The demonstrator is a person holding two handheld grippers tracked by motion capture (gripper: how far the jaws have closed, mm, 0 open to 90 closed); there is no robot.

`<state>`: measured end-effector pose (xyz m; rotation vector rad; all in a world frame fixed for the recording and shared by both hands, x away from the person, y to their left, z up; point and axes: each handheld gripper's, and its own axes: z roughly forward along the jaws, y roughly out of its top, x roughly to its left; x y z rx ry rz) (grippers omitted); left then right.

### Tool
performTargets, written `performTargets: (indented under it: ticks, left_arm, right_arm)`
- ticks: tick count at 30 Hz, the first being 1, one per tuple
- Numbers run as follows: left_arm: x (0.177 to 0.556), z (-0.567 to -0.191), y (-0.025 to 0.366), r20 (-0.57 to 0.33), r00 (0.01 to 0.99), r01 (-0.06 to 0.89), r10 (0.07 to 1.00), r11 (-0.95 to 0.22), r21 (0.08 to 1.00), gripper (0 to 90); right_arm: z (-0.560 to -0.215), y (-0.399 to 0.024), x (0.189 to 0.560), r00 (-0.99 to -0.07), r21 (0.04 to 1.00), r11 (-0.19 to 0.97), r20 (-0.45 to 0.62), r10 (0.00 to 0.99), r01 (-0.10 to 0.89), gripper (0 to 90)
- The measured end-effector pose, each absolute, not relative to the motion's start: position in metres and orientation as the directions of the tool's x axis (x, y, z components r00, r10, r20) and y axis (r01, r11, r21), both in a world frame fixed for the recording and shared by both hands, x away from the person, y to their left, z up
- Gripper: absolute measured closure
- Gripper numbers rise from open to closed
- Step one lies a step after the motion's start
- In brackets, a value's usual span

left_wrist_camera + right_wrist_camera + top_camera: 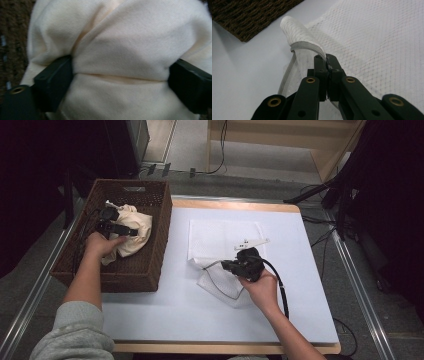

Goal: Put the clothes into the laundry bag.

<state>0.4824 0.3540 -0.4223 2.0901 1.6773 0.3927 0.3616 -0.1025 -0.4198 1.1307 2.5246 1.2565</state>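
My left gripper [121, 229] squeezes the cloth [130, 50] in the basket [155, 240] while my right gripper [326, 65] pinches the mesh bag's [382, 45] zipper edge, a thin hold that could slip and let the mouth collapse.

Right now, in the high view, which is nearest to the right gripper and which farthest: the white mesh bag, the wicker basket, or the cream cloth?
From the right gripper:
1. White mesh bag: in the middle of the table, its zipper edge pinched in the jaws.
2. Wicker basket: at the table's left side, its near wall facing the bag.
3. Cream cloth: inside the basket, gripped by the left gripper.
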Motion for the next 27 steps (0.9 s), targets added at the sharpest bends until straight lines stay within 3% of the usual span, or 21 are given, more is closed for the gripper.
performTargets:
  ticks: [3, 5, 8, 9, 13, 16, 17, 27]
  left_arm:
    - [0.481, -0.424, 0.350, 0.007, 0.229, 0.845, 0.973, -0.202, 0.495, 17.0]
    - [0.479, -0.423, 0.348, 0.045, 0.229, 0.846, 0.972, -0.222, 0.485, 27.3]
    - [0.478, -0.421, 0.349, 0.055, 0.223, 0.850, 0.973, -0.221, 0.479, 41.1]
    - [0.478, -0.420, 0.349, 0.056, 0.220, 0.852, 0.974, -0.220, 0.476, 41.1]
    - [0.477, -0.415, 0.350, 0.019, 0.214, 0.866, 0.977, -0.199, 0.458, 56.2]
    - [0.476, -0.412, 0.353, -0.033, 0.212, 0.878, 0.977, -0.176, 0.444, 58.8]
    - [0.474, -0.407, 0.355, -0.091, 0.211, 0.886, 0.973, -0.151, 0.439, 59.2]
    - [0.458, -0.368, 0.356, -0.230, 0.254, 0.853, 0.940, -0.106, 0.511, 59.4]
  right_arm:
    - [-0.421, -0.103, 0.362, -0.718, 0.722, 0.381, 0.226, 0.659, 0.577, 88.5]
    - [-0.422, -0.105, 0.363, -0.717, 0.723, 0.379, 0.229, 0.658, 0.578, 88.5]
    - [-0.421, -0.106, 0.364, -0.715, 0.723, 0.375, 0.232, 0.659, 0.580, 88.5]
    - [-0.421, -0.107, 0.364, -0.714, 0.724, 0.372, 0.234, 0.660, 0.582, 88.6]
    - [-0.421, -0.108, 0.365, -0.710, 0.725, 0.366, 0.236, 0.663, 0.583, 88.6]
    - [-0.421, -0.108, 0.365, -0.712, 0.726, 0.366, 0.238, 0.661, 0.582, 88.6]
    - [-0.421, -0.108, 0.366, -0.709, 0.724, 0.362, 0.244, 0.662, 0.587, 88.6]
    - [-0.416, -0.105, 0.368, -0.707, 0.731, 0.351, 0.250, 0.661, 0.586, 88.7]
